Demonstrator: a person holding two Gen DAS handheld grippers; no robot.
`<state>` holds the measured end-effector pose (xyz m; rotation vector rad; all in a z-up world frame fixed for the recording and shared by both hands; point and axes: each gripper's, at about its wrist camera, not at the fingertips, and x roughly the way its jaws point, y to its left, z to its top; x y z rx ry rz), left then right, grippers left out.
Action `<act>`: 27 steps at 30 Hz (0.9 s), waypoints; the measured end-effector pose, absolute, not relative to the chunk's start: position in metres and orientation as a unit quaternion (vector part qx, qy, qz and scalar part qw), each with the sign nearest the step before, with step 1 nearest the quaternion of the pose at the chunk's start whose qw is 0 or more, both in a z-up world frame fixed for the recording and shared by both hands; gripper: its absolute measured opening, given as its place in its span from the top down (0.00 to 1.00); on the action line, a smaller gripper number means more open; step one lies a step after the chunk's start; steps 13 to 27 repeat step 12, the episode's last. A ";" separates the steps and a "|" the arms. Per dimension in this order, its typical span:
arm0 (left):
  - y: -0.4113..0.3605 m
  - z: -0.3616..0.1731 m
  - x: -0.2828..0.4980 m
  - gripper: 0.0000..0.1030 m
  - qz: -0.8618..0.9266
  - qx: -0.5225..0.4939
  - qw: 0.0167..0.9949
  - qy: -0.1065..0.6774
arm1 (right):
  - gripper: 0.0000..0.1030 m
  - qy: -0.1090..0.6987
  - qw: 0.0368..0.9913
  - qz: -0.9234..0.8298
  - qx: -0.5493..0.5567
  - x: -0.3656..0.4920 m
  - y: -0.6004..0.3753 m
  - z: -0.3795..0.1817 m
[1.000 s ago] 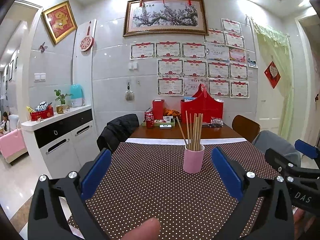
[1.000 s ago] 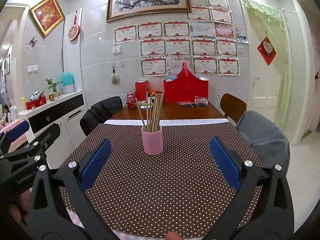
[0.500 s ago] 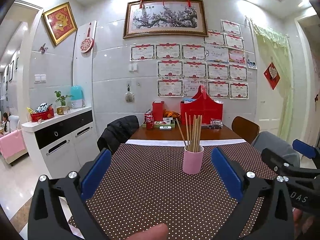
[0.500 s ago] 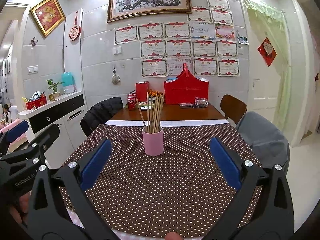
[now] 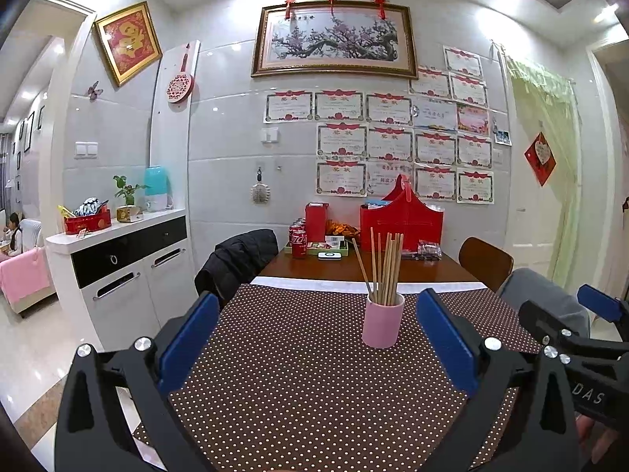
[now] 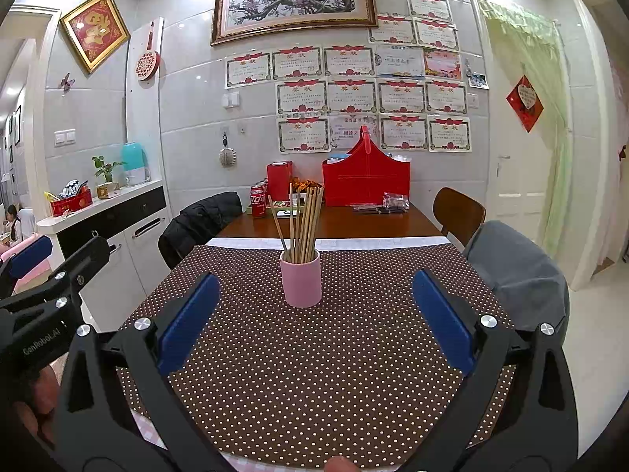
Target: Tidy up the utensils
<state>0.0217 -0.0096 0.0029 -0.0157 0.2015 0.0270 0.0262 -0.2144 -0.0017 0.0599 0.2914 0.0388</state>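
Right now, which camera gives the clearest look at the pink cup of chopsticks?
The right wrist view: the pink cup stands nearly centred between its open fingers, chopsticks clear. The left wrist view shows the cup too, but smaller and off to the right.

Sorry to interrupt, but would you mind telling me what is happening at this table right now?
A person holds a two-finger claw in each hand over a polka-dot tablecloth, set up to organize utensils. The left claw and the right claw are both open and empty, pointed toward a pink cup that stands upright on the cloth. A bundle of chopsticks stands in the cup. Neither claw touches anything.
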 end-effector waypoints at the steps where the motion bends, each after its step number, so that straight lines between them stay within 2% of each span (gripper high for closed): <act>1: -0.009 0.003 0.022 0.04 0.013 -0.009 0.995 0.100 | 0.06 0.146 0.989 0.020 0.030 0.026 -0.214 -0.002; 27: -0.014 0.004 0.021 0.04 0.028 0.008 0.995 0.100 | 0.06 0.145 0.989 0.022 0.033 0.028 -0.216 0.000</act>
